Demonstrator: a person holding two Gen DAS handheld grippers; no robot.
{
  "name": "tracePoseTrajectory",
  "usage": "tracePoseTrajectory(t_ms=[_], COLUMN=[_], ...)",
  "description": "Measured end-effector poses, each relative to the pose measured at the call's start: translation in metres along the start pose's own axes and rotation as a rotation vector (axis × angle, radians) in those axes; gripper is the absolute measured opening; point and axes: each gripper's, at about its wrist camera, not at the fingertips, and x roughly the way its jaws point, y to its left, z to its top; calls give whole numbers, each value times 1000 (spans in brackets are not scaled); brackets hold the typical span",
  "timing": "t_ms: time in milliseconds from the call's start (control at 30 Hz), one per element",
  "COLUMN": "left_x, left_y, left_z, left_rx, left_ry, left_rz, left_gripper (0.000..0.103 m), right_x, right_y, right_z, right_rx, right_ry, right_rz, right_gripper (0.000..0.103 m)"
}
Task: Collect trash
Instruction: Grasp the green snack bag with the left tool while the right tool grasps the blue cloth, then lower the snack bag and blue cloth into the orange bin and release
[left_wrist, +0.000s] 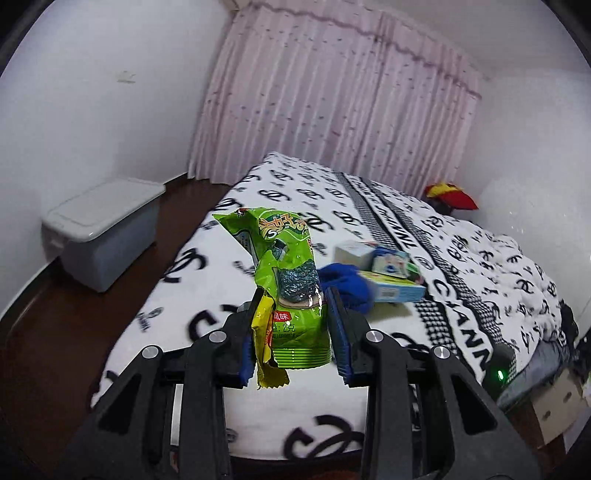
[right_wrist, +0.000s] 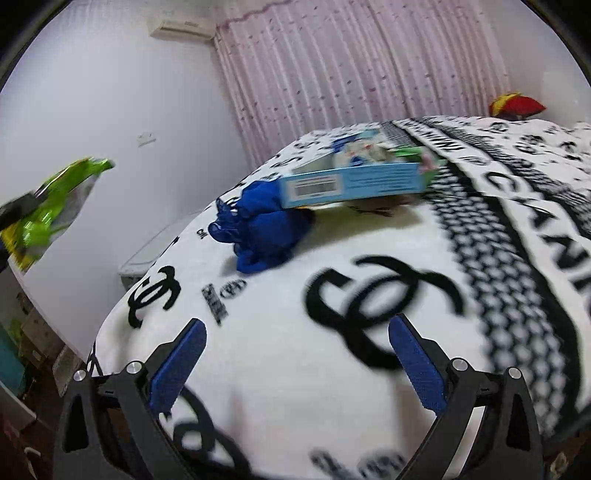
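Left wrist view: the left gripper (left_wrist: 291, 325) has its jaws closed down on a green snack wrapper (left_wrist: 286, 266), with a smaller yellow wrapper (left_wrist: 264, 343) pinched in alongside it, both lifted clear above the bed (left_wrist: 177, 288). More trash sits further up the bed: a light-blue box (left_wrist: 397, 288) with some small cartons piled on it, resting partly on a crumpled blue cloth (left_wrist: 345, 284). A lidded grey storage bin (left_wrist: 99, 232) is on the floor by the wall.

Right wrist view: the right gripper (right_wrist: 295, 365) has its jaws spread wide with nothing in them, hovering low over the bedspread. The light-blue box (right_wrist: 354, 182) is ahead, one end propped on the blue cloth (right_wrist: 258, 229).

I'd say the box is next. Come in at its long edge, don't snag the cloth underneath, and squeeze gently since the cardboard will probably flex. Keep the left grip tight, the yellow one looks barely caught.
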Motion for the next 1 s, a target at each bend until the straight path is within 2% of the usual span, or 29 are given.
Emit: tracePoseTrajectory(t_ms=[67, 200, 333, 400, 433, 467, 567, 633, 1000], left_x=[-1, 4, 10, 13, 14, 14, 15, 13, -16], left_y=[11, 36, 49, 51, 51, 50, 50, 48, 24], left_z=[-1, -4, -8, -11, -12, -13, -18, -21, -38], left_rx=[-9, -37, -57, -55, -54, -53, -50, -45, 1], left_ry=[-2, 9, 29, 40, 44, 47, 59, 65, 68], left_rz=[13, 19, 9, 4, 2, -1, -13, -20, -48], left_gripper=[33, 33, 33, 33, 33, 33, 33, 33, 33], right_x=[20, 55, 93, 108, 113, 116, 107, 94, -8], right_y=[9, 25, 36, 40, 41, 42, 45, 43, 50], right_z=[13, 45, 73, 80, 82, 83, 80, 76, 49], right_rx=[-14, -33, -34, -54, -62, -63, -81, -73, -105], right_ry=[13, 12, 64, 83, 98, 116, 105, 103, 81], right_rz=[12, -20, -43, -63, -63, -62, -65, -38, 100], right_gripper=[97, 97, 97, 90, 68, 60, 55, 54, 53])
